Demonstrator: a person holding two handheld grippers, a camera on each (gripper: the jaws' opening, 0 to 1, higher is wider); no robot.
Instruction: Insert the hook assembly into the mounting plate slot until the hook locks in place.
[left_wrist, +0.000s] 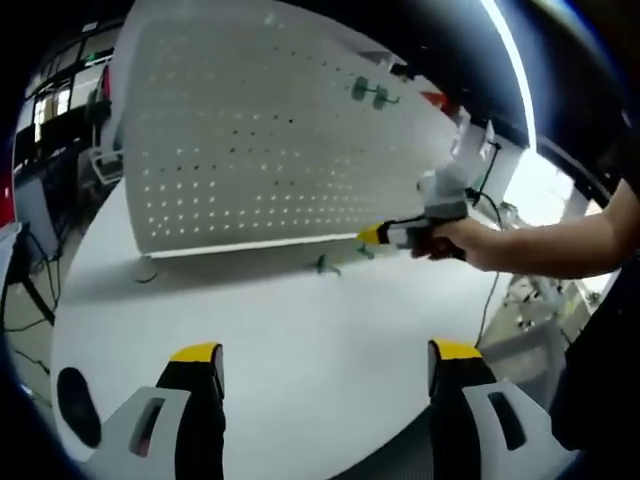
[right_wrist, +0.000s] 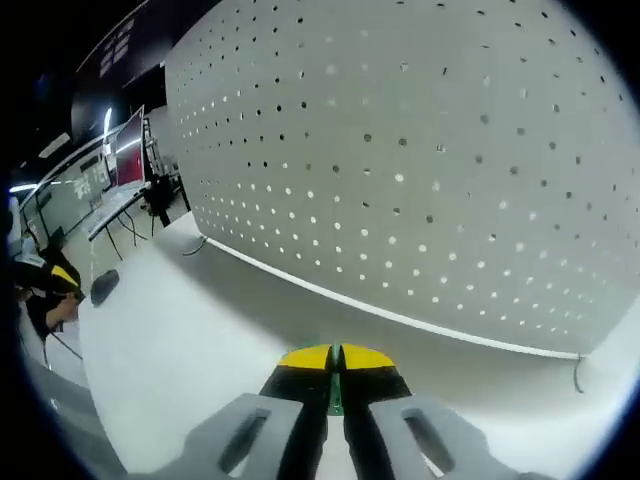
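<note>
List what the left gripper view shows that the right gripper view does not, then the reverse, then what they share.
Left gripper view: its own left gripper with jaws wide apart over the table, green hooks already hung on the pegboard, two more green hooks lying on the table, and the person's hand holding the right gripper near the board's foot.

Right gripper view: the right gripper seen from behind, jaws shut on a green hook, and a red monitor in the background.

Both: the white pegboard standing on the white table.

Open left tongs (left_wrist: 325, 360) before pegboard (left_wrist: 250, 140)
</note>
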